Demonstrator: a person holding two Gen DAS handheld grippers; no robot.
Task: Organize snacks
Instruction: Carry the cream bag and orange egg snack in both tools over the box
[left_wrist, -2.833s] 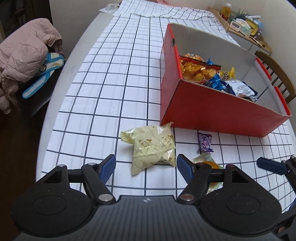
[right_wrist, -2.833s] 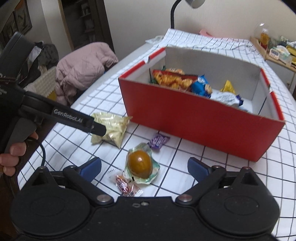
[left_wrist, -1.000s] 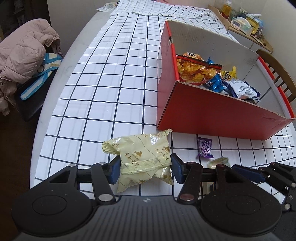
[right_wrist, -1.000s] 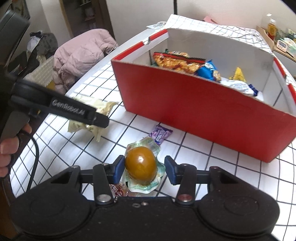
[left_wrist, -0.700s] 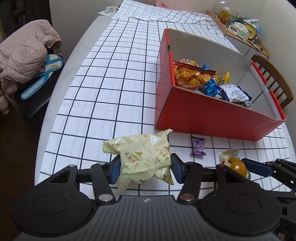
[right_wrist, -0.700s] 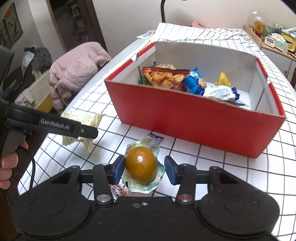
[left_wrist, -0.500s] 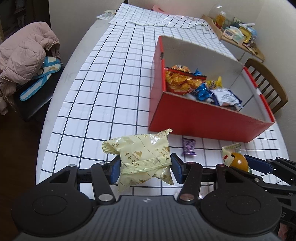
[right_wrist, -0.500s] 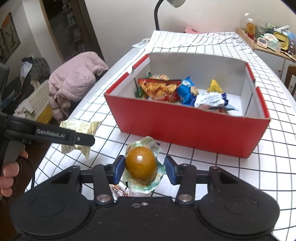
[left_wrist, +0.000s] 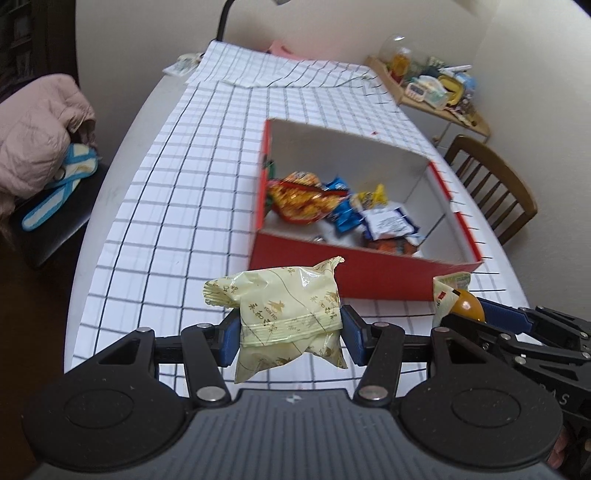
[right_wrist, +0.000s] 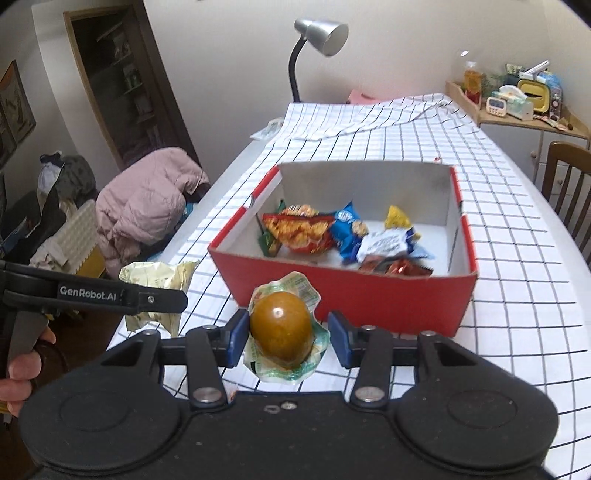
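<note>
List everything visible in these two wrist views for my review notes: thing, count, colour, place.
Box: 1, red outside, white inside, on the tablecloth.
Snack packets: several, orange, blue, yellow, white, inside the box.
Pale yellow packet: 1, clamped in the left gripper.
Wrapped brown egg: 1, clear wrapper, in the right gripper.
Tablecloth: 1, white with dark grid.
Lamp: 1, silver, far table end.
Pink jacket: 1, left of the table.
Wooden chair: 1, brown, right.
Cluttered shelf: 1, wooden, far right.
Left gripper: black, blue pads.
Right gripper: black, blue pads.
Hand: on the left gripper's handle.
</note>
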